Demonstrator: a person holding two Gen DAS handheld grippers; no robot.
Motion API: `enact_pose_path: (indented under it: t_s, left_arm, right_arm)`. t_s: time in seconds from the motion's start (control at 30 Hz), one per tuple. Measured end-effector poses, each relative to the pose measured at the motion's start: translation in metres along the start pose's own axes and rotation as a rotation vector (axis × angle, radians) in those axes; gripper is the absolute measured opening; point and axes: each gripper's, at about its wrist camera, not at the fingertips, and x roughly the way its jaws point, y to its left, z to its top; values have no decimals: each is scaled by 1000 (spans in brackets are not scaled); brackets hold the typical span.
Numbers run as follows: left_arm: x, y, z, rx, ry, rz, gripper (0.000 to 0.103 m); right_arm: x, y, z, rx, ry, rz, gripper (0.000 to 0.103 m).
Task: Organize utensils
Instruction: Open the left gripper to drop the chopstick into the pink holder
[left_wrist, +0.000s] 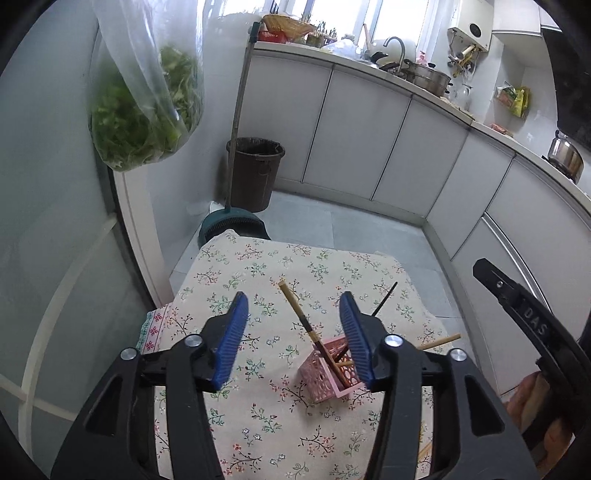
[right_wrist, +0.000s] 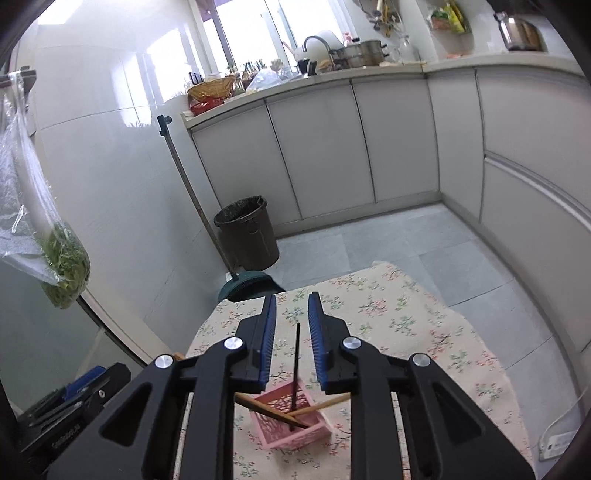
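With both the left hand-held gripper (left_wrist: 293, 314) and right hand-held gripper (right_wrist: 291, 314) apart and empty-jawed, lift straight clear so the black chopstick (right_wrist: 295, 369) stays standing in the pink basket (right_wrist: 291, 424).

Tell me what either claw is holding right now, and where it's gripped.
Nothing. The left claw is open and empty; the right claw is open around the black chopstick, not touching.

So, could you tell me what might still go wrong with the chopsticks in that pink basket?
The pink basket is small and light-looking, and the chopsticks lean far past its rim, so they could tip it. The thin black chopstick stands between the right gripper's open pads; pulling back carelessly might drag it out.
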Motion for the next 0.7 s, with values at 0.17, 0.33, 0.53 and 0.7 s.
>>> enact_pose_path:
  t_s: [0.17,0.33,0.53,0.7]
  left_arm:
    - [-13,-17,-7,39,-14,-10,65]
    - [-21,-28,-22,71,-14,-9,78]
    - [-22,-48,-42,134,18,-13,85]
    - [-24,-62,-60,185,38,-25,88]
  right_arm:
    - [-26,-3,-12,-22,11,-23,35]
    - [-49,-19,-31,-17,4,-75,59]
    - [-67,-49,-58,27,34,-155,74]
    - [-76,-71,-75,54,63,-191,81]
